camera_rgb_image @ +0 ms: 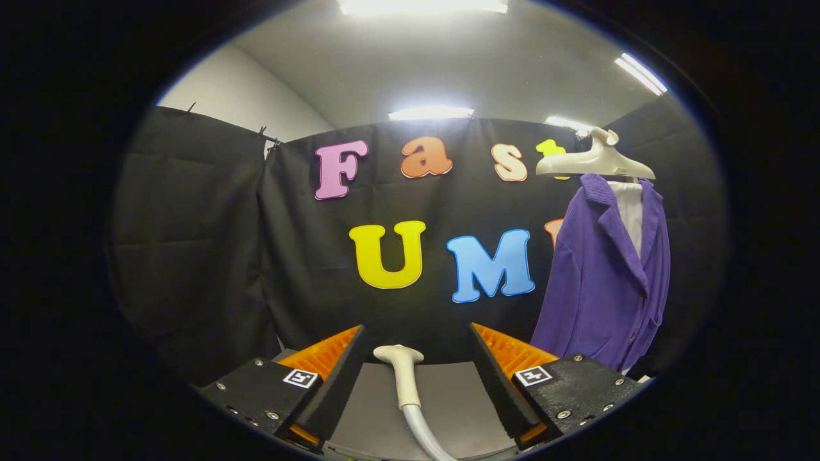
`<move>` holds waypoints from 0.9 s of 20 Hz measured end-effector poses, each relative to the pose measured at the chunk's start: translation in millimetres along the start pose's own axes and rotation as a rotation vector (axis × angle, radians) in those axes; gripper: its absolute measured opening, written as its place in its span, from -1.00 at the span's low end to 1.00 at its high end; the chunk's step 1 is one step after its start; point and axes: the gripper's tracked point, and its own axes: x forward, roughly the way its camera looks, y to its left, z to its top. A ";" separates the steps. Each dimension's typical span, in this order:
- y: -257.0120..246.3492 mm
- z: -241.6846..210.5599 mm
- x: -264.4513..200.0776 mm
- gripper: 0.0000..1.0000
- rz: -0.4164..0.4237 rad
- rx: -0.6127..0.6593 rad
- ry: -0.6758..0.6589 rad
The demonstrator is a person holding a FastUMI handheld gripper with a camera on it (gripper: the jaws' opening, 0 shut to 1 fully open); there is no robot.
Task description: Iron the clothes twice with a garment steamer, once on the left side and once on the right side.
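One steamer head (398, 354), one purple jacket (602, 282), one hanger (594, 161)

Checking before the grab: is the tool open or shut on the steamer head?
Open. The tool has its fingers spread apart, with the steamer head standing between them on the table, touching neither.

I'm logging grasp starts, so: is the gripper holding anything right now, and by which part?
Nothing is held. The gripper is open, its fingers standing apart on either side of the steamer head, which lies between them untouched on the table.
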 end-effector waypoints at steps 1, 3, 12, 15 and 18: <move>1.4 -6.1 11.8 0.91 0.002 0.009 0.019; 2.3 -19.2 37.1 0.90 -0.001 0.013 0.066; 21.8 -82.5 127.5 0.90 0.021 0.107 0.288; 27.1 -111.6 146.8 0.92 0.026 0.141 0.374; 28.0 -134.0 157.5 0.92 0.023 0.187 0.447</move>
